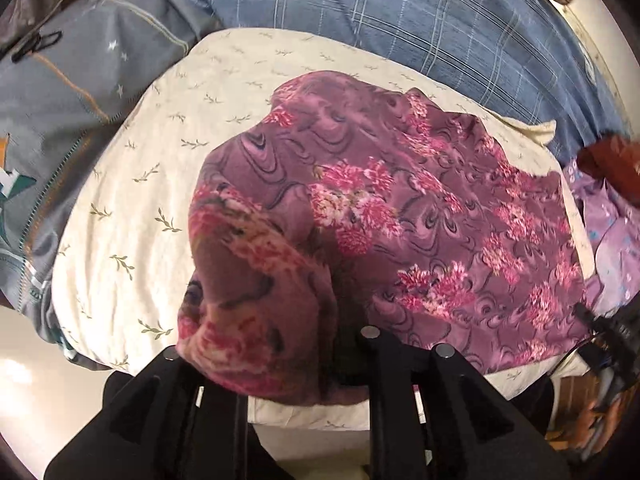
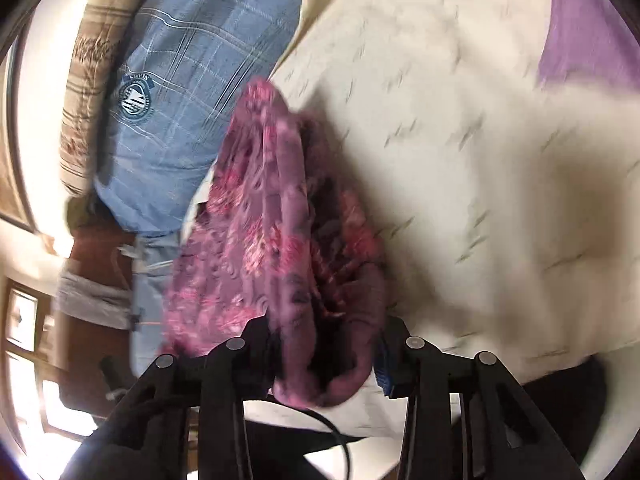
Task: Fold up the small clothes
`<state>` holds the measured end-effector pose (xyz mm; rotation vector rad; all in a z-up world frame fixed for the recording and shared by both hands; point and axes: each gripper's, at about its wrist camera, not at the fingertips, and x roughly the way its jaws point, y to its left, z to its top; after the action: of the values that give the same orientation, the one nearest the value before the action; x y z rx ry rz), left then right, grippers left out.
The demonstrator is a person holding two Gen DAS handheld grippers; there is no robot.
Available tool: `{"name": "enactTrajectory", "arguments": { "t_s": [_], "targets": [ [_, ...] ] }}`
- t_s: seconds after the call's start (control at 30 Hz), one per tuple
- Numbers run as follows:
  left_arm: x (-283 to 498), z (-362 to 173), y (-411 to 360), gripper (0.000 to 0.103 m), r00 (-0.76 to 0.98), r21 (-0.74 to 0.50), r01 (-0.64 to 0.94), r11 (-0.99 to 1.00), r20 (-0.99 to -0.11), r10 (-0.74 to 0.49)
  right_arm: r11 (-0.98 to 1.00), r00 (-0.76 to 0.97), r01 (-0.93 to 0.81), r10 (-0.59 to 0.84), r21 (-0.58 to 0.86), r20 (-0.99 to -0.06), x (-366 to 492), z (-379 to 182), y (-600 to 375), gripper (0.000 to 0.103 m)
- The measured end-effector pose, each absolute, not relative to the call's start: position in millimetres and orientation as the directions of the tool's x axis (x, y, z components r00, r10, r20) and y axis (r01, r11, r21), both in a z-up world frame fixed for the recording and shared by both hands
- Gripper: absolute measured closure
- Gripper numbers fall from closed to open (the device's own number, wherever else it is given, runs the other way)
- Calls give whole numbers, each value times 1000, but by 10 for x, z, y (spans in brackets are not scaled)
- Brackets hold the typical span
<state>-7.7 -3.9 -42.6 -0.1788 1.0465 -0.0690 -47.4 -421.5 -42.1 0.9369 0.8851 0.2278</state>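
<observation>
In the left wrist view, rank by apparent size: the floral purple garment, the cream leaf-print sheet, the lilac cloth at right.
1. Floral purple garment, though nearness to the camera inflates it.
2. Cream leaf-print sheet, partly covered.
3. Lilac cloth, cut off at the edge.

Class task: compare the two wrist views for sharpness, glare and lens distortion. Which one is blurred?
Left wrist view: sharp on the purple floral garment, though the fold nearest the lens is soft; glare at lower left; fisheye bends the cream leaf-print sheet. Right wrist view: motion-smeared sheet and garment, bright glare at left.
</observation>
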Motion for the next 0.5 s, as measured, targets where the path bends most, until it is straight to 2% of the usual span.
{"name": "enactTrajectory", "arguments": {
  "t_s": [0.07, 0.23, 0.33, 0.4, 0.43, 0.5],
  "targets": [
    [-92, -403, -45, 87, 497, -174, -17, 985, -856, -142, 634, 664, 221, 459, 741, -591, -559, -275, -4286, 57],
    [-252, -322, -61, 77, 500, -152, 18, 988, -854, -141, 667, 738, 285, 305, 688, -601, -871, 54, -4530, 53],
    [-393, -146, -93, 72, 494, -200, 134, 971, -836, -240, 677, 751, 282, 284, 680, -596, -889, 193, -4572, 51],
    [-449, 9, -81, 52, 501, -231, 216, 949, -808, -311, 704, 747, 259, 288, 662, -599, -872, 262, -4517, 50],
    [-460, 124, -38, 46, 515, -249, 248, 936, -785, -345, 719, 743, 242, 295, 652, -601, -805, 316, -4457, 48],
    [-382, 362, 106, 29, 573, -257, 252, 933, -737, -358, 740, 734, 201, 320, 642, -599, -670, 334, -4368, 45]
  ]
}}
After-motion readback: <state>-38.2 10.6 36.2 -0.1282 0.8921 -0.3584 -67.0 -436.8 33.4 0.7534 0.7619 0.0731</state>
